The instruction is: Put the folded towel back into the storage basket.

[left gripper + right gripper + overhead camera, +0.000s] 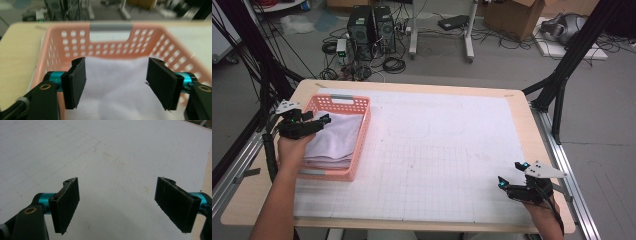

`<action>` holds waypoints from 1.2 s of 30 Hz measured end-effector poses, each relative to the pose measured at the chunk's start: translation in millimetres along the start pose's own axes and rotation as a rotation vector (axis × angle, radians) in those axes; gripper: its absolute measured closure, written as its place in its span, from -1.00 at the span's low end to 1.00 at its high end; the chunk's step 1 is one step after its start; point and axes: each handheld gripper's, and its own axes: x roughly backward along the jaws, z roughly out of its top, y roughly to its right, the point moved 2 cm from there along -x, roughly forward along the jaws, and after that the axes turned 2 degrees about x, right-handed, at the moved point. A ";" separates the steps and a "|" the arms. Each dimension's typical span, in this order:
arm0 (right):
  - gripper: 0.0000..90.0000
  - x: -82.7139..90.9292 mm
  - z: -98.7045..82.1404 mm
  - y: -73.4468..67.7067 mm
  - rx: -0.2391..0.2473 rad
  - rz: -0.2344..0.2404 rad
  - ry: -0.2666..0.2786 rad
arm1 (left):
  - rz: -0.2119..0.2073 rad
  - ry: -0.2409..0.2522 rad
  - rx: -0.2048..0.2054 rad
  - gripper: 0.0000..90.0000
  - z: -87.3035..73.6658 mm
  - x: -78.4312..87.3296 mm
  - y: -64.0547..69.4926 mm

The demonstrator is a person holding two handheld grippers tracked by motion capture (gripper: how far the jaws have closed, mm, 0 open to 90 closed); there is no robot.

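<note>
A soft, folded white cloth [117, 82] lies in the perforated salmon-pink plastic basket [75, 40], between the left gripper's [116, 83] parted jaws. The right gripper [117, 205] hovers over the gridded white tabletop [112, 157], jaws apart.

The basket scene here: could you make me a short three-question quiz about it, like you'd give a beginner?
1. True or false: the pink basket holds a folded white cloth.
2. Which gripper is over the basket? A. left gripper B. right gripper
3. Fill in: the jaws of both grippers are ____.

Key: 1. true. 2. A; in the left gripper view the basket and cloth lie just beyond its jaws, while the right gripper is over the white gridded mat. 3. open.
</note>
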 end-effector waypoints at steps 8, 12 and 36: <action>-0.58 4.2 1.9 0.4 -0.018 -0.004 0.027 | -0.106 0.131 0.014 -0.56 5.0 26.0 24.0; -0.58 4.3 3.2 0.3 -0.017 -0.009 0.038 | -0.150 0.194 -0.018 -0.56 2.1 35.3 43.4; -0.58 5.3 5.6 2.7 -0.043 0.000 0.095 | -0.454 0.206 -0.160 -0.53 -25.1 27.7 174.4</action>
